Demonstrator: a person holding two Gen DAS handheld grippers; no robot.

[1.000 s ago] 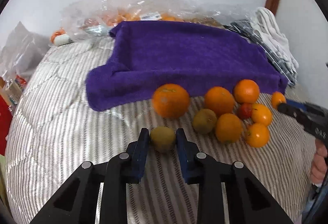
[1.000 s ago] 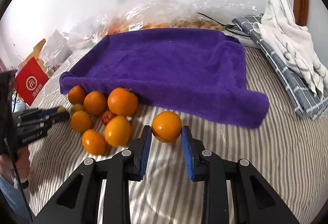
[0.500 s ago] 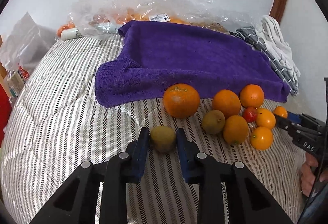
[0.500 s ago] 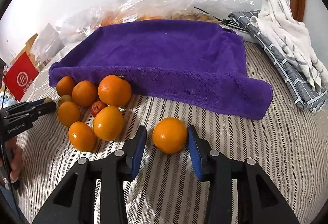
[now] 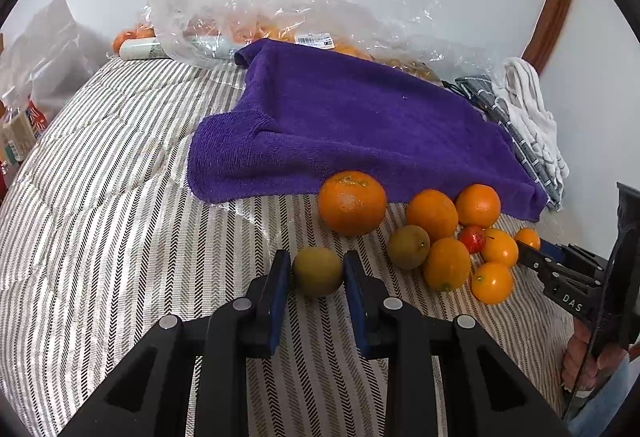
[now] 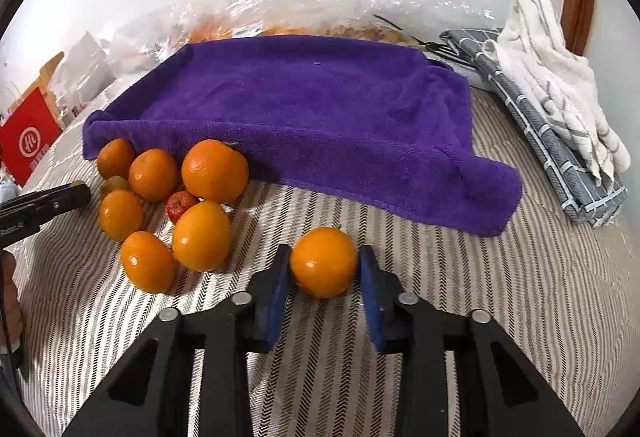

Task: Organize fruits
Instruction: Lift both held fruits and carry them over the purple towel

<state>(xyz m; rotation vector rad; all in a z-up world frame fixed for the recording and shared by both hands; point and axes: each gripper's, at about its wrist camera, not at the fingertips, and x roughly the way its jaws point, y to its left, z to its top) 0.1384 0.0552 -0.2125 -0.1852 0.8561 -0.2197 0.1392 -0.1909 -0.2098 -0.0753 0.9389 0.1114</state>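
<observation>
My left gripper is shut on a green-brown kiwi, just above the striped bedspread. To its right lies a cluster of fruit: a large orange, a second kiwi, a small red fruit and several small oranges. The right gripper is closing on a small orange that rests on the bedspread, both blue pads against its sides. A purple towel lies spread behind the fruit. Each gripper's tip shows at the edge of the other's view.
A clear plastic bag with more fruit lies against the wall behind the towel. Grey checked and white cloths are piled at the right. A red box stands off the left side. A person's hand holds the right gripper.
The right gripper's jaws spread apart from the orange, which sat on the bedspread, then came back in against it. The left gripper kept hold of the kiwi while its view tilted.
</observation>
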